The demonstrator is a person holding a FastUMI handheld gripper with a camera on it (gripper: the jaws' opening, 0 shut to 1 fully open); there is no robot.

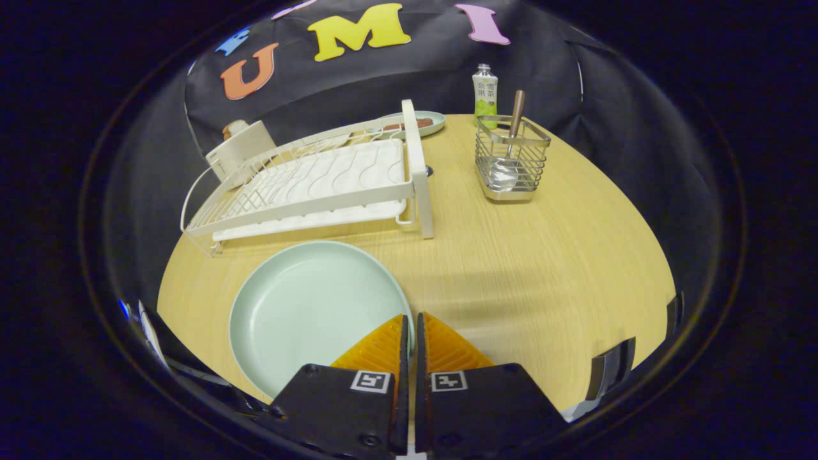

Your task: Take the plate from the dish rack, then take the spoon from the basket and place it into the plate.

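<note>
Gripper (409, 322) fingers are pinched on the right rim of the pale green plate (307, 313), flat on the table (543, 268) before the dish rack (313, 182). Spoon (509, 150) stands in the wire basket (511, 160); looks light, stiff, slippery, so I'd grab the handle.

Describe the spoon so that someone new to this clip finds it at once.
On the wooden table, beyond the fingers and right of the white dish rack, stands a wire basket. The spoon stands in it, bowl down, brown handle poking above the rim. The gripper is shut on the rim of the pale green plate.
</note>
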